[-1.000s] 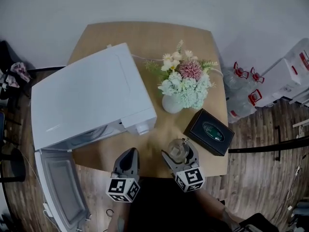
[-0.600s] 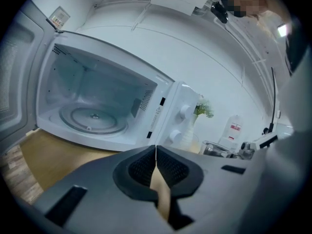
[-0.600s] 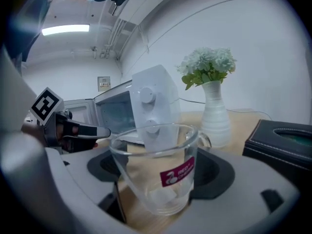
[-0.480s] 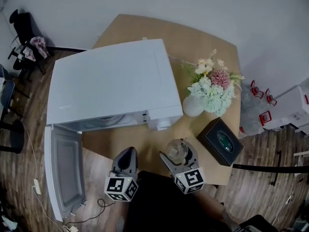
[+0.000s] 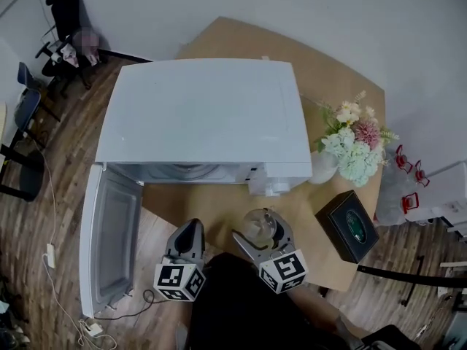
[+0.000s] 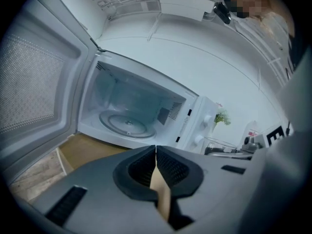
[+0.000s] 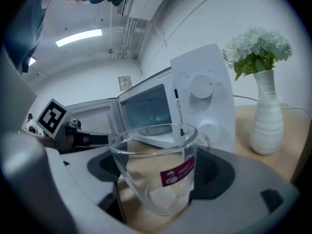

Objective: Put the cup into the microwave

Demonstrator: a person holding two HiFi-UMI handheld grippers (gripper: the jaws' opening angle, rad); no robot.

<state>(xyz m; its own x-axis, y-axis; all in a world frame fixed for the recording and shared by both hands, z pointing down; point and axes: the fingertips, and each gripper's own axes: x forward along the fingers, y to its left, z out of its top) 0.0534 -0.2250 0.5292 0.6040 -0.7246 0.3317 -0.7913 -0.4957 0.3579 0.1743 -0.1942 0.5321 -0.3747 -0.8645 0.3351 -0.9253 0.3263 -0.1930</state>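
Nearest, the right gripper (image 5: 260,233) has its fingers clamped round the glass cup (image 7: 146,152), held upright over the desk (image 5: 211,208) by its near edge. Just left, the left gripper (image 6: 156,152) has its fingers pressed together, empty. The microwave (image 5: 204,115) gapes farther off, left of the cup, with its door (image 5: 109,232) swung wide.

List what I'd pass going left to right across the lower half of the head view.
In order: open white microwave door → shut left claw → clear glass cup → black rectangular box.
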